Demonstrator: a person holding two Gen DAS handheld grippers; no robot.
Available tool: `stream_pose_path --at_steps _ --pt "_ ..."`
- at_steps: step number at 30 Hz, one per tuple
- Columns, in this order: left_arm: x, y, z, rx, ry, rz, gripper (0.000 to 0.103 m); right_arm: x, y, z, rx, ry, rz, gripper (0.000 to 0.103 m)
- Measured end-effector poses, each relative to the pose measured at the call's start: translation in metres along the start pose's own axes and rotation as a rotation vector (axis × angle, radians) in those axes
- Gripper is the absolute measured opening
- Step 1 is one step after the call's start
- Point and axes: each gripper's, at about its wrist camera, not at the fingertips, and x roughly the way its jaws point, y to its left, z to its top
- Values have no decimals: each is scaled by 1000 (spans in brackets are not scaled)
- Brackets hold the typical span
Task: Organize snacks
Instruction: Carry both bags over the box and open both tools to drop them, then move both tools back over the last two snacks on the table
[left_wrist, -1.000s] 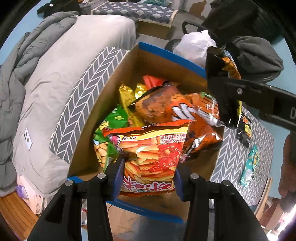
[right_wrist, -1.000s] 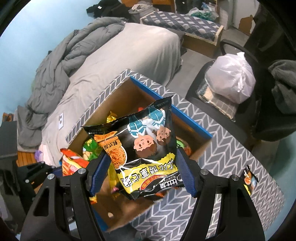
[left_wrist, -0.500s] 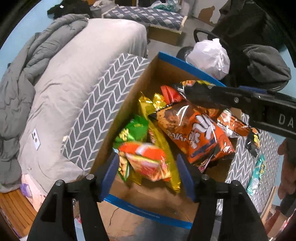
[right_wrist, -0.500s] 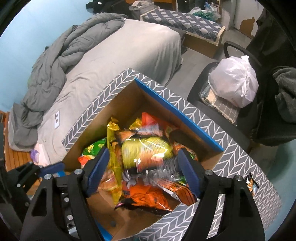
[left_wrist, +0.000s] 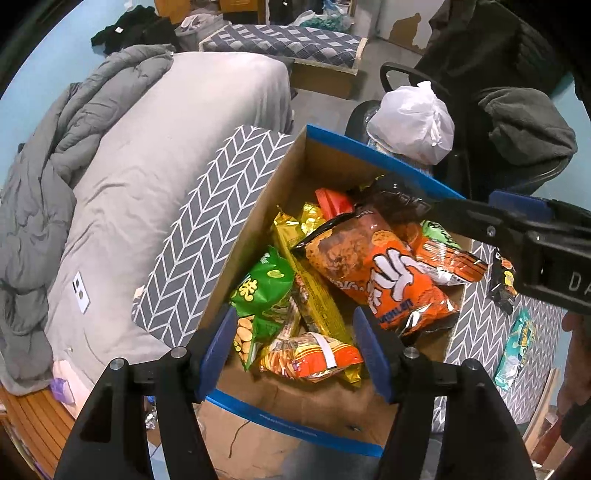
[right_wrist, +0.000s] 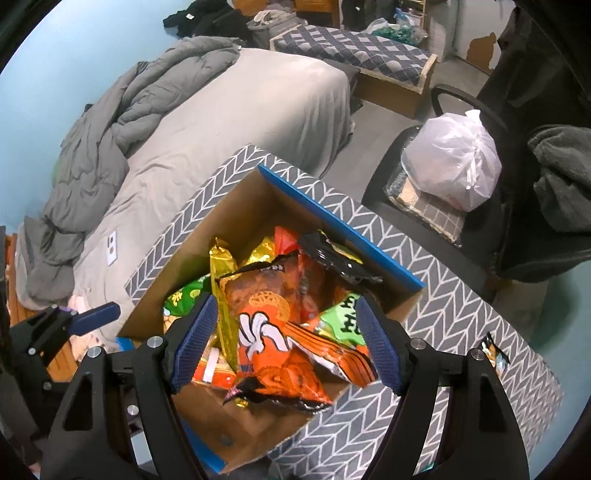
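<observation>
My cardboard box (left_wrist: 280, 192) stands open, heaped with snack bags: a big orange bag (left_wrist: 373, 273) lies tilted on top, a green bag (left_wrist: 264, 291) at its nine o'clock, a red-orange bag (left_wrist: 314, 356) at six.

Cardboard box (right_wrist: 240, 218) open on top, snack bags (right_wrist: 269, 332) piled inside; bare floor at near end w/ room to enter.
</observation>
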Motion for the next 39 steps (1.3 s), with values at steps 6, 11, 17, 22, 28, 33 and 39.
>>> stream_pose_path --at_steps 6,11,17,22,28,33,39 --pt "-7 -12 3 17 -11 -11 67 -10 -12 -8 31 -9 -4 78" --pt "-11 -25 4 39 -17 -15 67 -19 -24 -18 62 -13 -9 78" --pt "-15 -42 4 66 -20 -28 67 -31 -41 -31 104 -21 -25 78" --pt "-19 -61 3 103 -24 -40 67 -41 -58 -43 149 -29 -33 78" --pt "-20 -90 1 155 -16 -63 67 -51 -82 -65 213 -30 -51 78" --pt "-21 -119 -3 221 -13 -81 67 -59 -110 -91 294 -23 -77 78" --pt "-19 -157 -9 308 -6 -98 67 -71 -145 -126 398 -27 -110 78"
